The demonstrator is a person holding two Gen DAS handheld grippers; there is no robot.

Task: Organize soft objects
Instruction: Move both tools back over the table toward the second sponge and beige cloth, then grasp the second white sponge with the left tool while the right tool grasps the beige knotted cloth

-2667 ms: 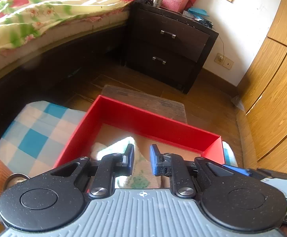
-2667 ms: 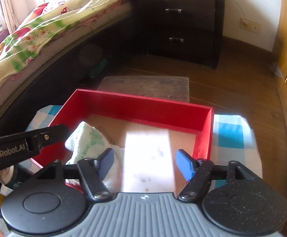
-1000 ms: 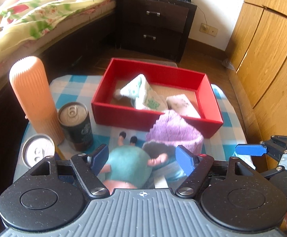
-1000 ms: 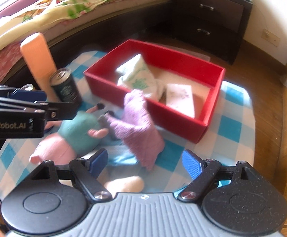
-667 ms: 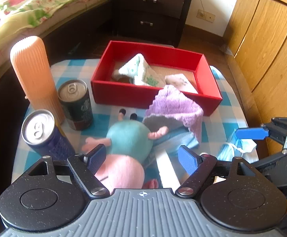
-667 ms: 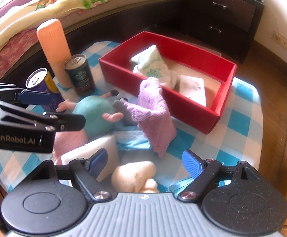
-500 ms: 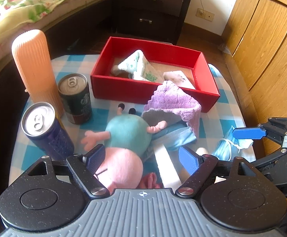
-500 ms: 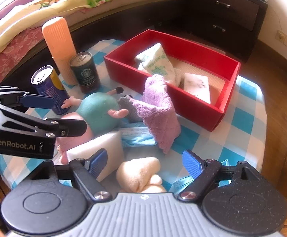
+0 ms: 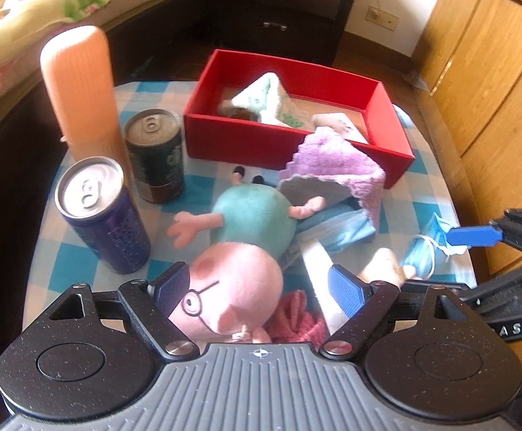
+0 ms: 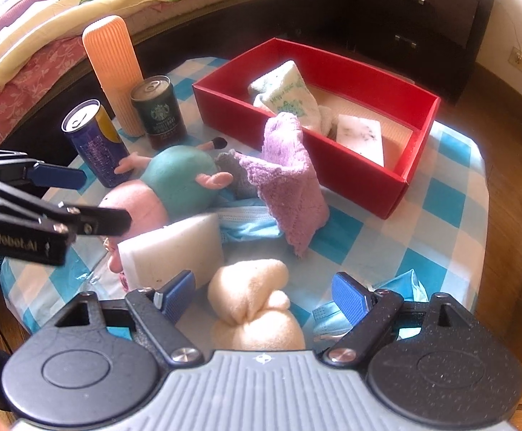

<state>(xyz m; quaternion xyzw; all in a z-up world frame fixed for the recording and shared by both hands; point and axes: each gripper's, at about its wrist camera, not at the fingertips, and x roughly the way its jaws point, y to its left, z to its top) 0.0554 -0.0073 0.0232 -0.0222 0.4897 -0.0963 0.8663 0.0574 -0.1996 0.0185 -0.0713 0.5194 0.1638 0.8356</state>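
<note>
1. The left tool point(image 9: 259, 289) hangs wide open and holds nothing; the pink head of the pig plush point(image 9: 237, 283) lies between its blue fingertips point(image 9: 345, 289), untouched by them.
2. The right tool point(image 10: 262, 294) is likewise spread wide and empty, with the cream bundle point(image 10: 257, 303) on the counter point(image 10: 440, 222) between its fingertips.
3. Just left of the bundle stands a white sponge point(image 10: 174, 248), leaning against the plush.
4. A blue mask point(image 10: 250, 224) lies under the plush's teal body, and a second mask point(image 9: 424, 244) sits at the counter's right edge.
5. A purple cloth point(image 10: 289, 179) stands peaked beside the plush, against the near wall of the red box point(image 10: 361, 176).
6. Inside the box lie a white-green towel point(image 10: 286, 91) on the left and a white pad point(image 10: 361, 136) on the right.
7. On the left of the counter stand a purple can point(image 9: 101, 215), a dark can point(image 9: 156, 156) and, farther off, an orange bottle point(image 9: 81, 86).
8. A red cloth point(image 9: 297, 318) peeks out beside the plush's head, near the left tool.
</note>
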